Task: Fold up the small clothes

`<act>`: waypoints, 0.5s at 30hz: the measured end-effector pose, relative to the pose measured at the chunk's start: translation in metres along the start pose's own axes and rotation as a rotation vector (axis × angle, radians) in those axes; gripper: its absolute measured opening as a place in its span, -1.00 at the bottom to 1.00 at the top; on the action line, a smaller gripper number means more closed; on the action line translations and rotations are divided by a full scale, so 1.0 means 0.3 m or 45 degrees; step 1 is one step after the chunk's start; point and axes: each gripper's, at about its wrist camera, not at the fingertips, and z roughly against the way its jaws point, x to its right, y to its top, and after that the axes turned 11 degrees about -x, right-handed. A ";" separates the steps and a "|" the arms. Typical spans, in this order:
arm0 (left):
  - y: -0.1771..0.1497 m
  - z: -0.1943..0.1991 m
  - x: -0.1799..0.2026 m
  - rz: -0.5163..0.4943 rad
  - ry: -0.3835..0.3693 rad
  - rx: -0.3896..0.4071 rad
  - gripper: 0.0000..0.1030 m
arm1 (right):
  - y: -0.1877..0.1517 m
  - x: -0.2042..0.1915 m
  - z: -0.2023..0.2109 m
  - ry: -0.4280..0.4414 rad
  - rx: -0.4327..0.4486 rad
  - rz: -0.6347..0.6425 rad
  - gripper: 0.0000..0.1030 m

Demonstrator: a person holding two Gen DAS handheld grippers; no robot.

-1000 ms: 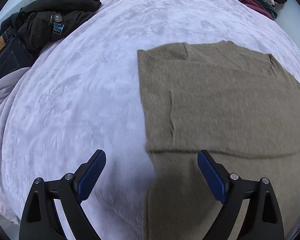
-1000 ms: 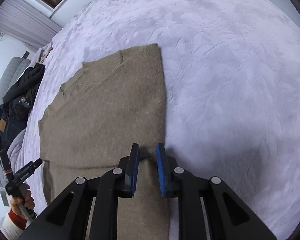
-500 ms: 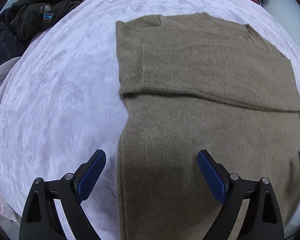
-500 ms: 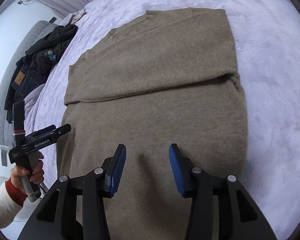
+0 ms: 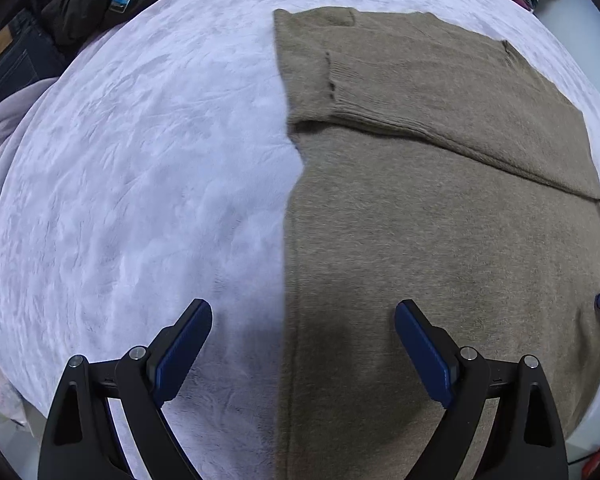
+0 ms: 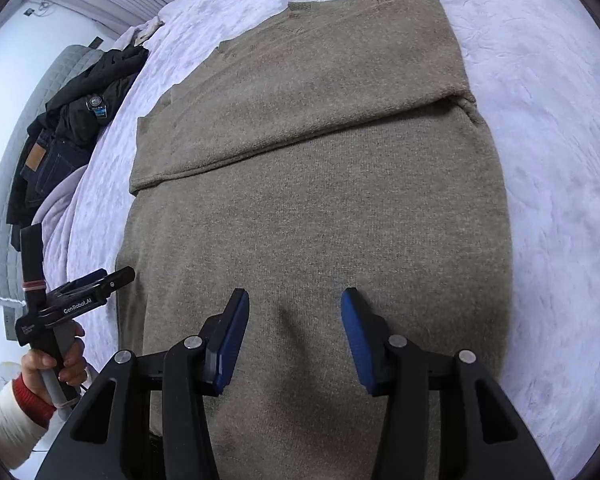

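A pale lilac bed [image 5: 140, 184] carries the olive sweater [image 6: 320, 200], spread flat ahead of both sets of jaws, its far part folded over. The left gripper [image 5: 303, 350] gapes wide, empty, straddling the sweater's edge. The right gripper [image 6: 295, 334] hovers above the sweater, parted, holding nothing.

Lilac bedspread [image 5: 140, 160] w/ black jacket [image 6: 96, 92], jeans [image 6: 44, 168] piled at far-left edge.

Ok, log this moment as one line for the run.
stage: mid-fold | sweater: flat on bed, far part folded over | left gripper: open, empty | right gripper: open, empty
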 end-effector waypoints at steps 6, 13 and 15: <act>0.136 0.020 -0.097 0.065 -0.182 0.087 0.82 | -0.016 -0.015 -0.026 0.019 -0.023 -0.046 0.00; 0.375 -0.055 -0.150 0.109 -0.335 0.129 0.48 | -0.041 -0.055 -0.046 0.029 -0.042 -0.043 0.00; 0.390 -0.090 -0.152 0.089 -0.353 0.086 0.20 | -0.048 -0.066 -0.049 0.034 -0.045 -0.044 0.00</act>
